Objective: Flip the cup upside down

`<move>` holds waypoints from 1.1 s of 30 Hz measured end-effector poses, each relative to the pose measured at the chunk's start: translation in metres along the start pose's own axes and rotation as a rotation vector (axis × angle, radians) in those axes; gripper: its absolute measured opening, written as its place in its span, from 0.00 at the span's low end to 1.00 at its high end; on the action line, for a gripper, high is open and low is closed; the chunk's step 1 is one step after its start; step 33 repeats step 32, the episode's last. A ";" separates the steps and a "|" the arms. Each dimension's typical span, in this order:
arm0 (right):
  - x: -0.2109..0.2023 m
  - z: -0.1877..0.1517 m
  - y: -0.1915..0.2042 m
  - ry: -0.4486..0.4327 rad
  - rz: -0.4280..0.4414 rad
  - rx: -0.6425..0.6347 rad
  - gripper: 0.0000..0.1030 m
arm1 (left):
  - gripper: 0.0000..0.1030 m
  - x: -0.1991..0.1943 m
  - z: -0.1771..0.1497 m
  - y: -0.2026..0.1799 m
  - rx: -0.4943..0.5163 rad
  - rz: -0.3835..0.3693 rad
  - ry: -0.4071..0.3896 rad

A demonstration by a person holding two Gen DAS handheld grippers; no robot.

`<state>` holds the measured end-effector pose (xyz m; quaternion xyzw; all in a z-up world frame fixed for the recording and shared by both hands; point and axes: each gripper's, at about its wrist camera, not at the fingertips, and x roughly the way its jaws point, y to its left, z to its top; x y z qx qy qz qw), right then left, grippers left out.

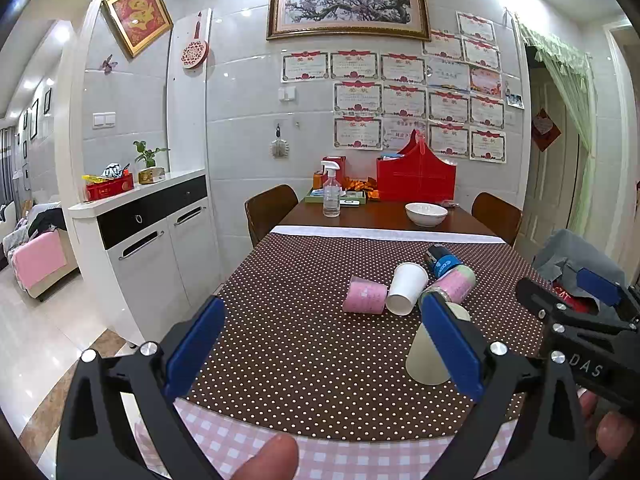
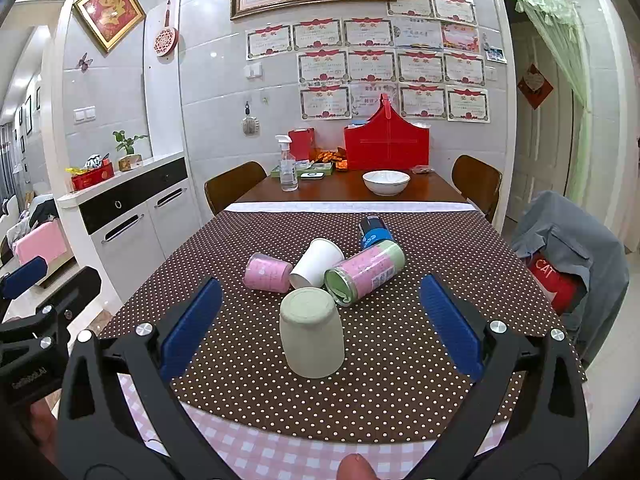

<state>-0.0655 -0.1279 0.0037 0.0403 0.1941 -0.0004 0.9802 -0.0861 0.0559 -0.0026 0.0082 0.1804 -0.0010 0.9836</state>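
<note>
A pale green cup stands upside down, base up, on the dotted brown cloth, between the open fingers of my right gripper but a little ahead of them. In the left wrist view the same cup is partly hidden behind my left gripper's right finger. My left gripper is open and empty, to the left of the cup. The right gripper shows at the right edge of the left view.
Behind the cup lie a pink cup, a white paper cup, a pink-green can and a blue can, all on their sides. Further back stand a white bowl, a spray bottle and a red box. A jacket-covered chair is at right.
</note>
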 end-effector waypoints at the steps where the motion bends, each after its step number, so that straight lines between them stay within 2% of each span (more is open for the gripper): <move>1: 0.001 0.000 0.000 0.000 -0.002 0.003 0.94 | 0.94 0.000 0.000 0.000 0.001 0.000 0.001; 16: 0.000 -0.002 -0.002 -0.001 0.000 0.003 0.94 | 0.94 -0.004 0.003 0.001 0.001 0.010 -0.007; 23: -0.001 -0.004 -0.006 0.000 -0.002 0.014 0.94 | 0.94 -0.008 0.001 0.001 -0.001 -0.013 -0.029; 33: -0.003 -0.004 -0.011 -0.003 0.002 0.020 0.94 | 0.94 -0.007 0.002 -0.006 0.021 0.015 -0.019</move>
